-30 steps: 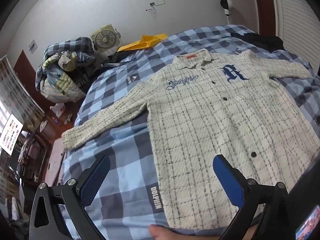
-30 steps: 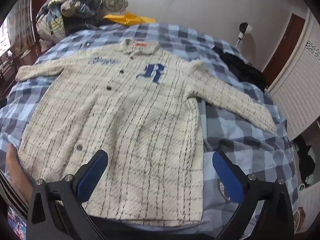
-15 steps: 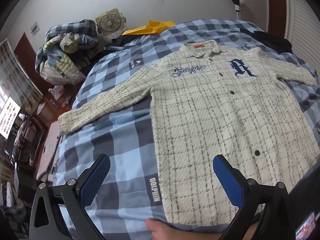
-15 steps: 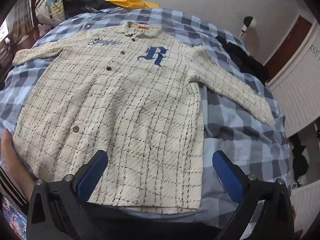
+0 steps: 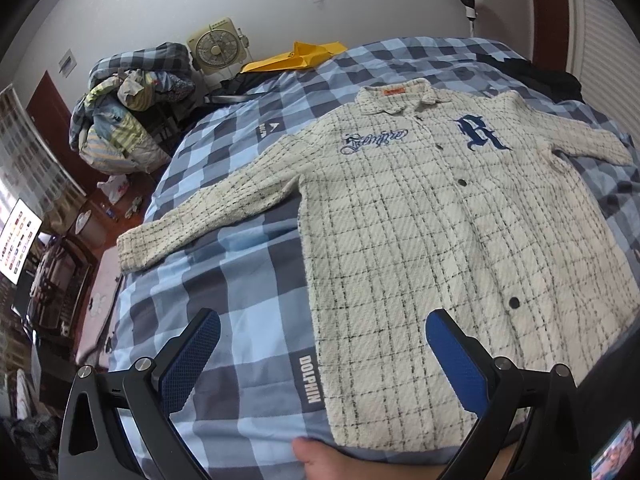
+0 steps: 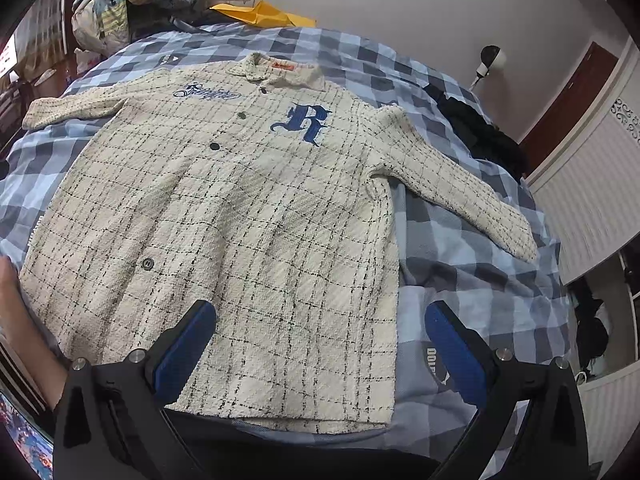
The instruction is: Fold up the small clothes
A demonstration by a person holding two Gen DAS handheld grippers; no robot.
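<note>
A cream plaid button shirt with a blue "R" patch lies flat, face up, on the blue checked bed cover, both sleeves spread out. It also shows in the right wrist view. My left gripper is open and empty, above the shirt's lower left hem corner. My right gripper is open and empty, above the lower right hem corner. A bare hand rests at the bed's near edge by the hem.
A pile of bedding and clothes, a small fan and a yellow object sit at the head of the bed. A dark garment lies on the bed's far right. A white louvred panel stands right.
Both grippers have shifted slightly nearer the shirt's lower hem, so the shirt sits larger and lower in both views. The shirt has not moved. Both grippers stay open.
</note>
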